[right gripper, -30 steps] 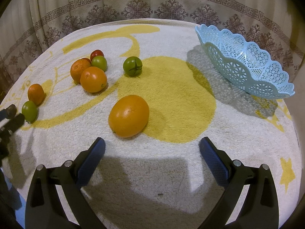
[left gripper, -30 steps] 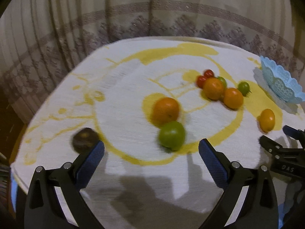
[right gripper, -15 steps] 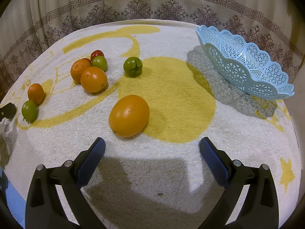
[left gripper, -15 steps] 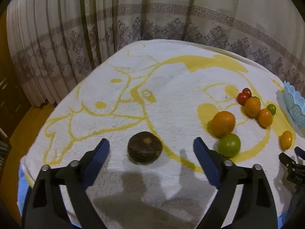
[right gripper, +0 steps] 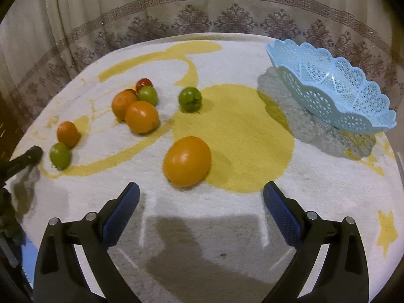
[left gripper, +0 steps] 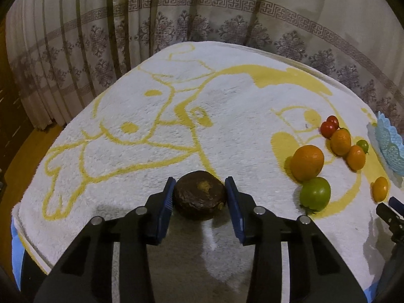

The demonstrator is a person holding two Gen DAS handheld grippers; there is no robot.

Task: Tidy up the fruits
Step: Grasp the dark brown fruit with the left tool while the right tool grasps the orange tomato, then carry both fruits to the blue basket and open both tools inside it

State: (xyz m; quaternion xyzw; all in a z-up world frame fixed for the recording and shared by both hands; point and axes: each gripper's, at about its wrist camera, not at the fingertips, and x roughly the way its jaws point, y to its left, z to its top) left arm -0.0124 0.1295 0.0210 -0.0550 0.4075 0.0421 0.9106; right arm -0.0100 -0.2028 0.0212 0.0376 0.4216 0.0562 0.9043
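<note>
Two hand-held grippers and a whole spread of fruit, so biggest stuff first. We've got a tabletop (left gripper: 156, 96) under a fluffy white cloth with a yellow cartoon print, and a patterned curtain (right gripper: 202, 12) hanging right behind it. Far right sits the blue basket (right gripper: 335, 93), lacy plastic, tilted up on one side and with nothing in it that we can see. We're guessing that's where all the fruit ends up, which would explain why it's parked off by itself.

The left gripper (left gripper: 199, 197) has just been closing, and its blue pads now sit against both sides of the dark fruit (left gripper: 199, 197). That one's brown, wrinkly and well apart from the rest, near the front left edge. It looks squeezed but it's still down on the cloth, not lifted yet. Makes sense to grab it across its widest part so it doesn't roll.

The right gripper (right gripper: 202, 202) hovers wide open with nothing between its jaws, pointed at the big orange (right gripper: 186, 161) just ahead. Looks to us like that's lined up as its pick.

Then the smaller bits: oranges (right gripper: 141, 120) bunched with a green tomato (right gripper: 147, 96) and a red one (right gripper: 144, 82), a lone green one (right gripper: 190, 99) nearby, plus a small orange-and-green pair (right gripper: 60, 155) off left.
</note>
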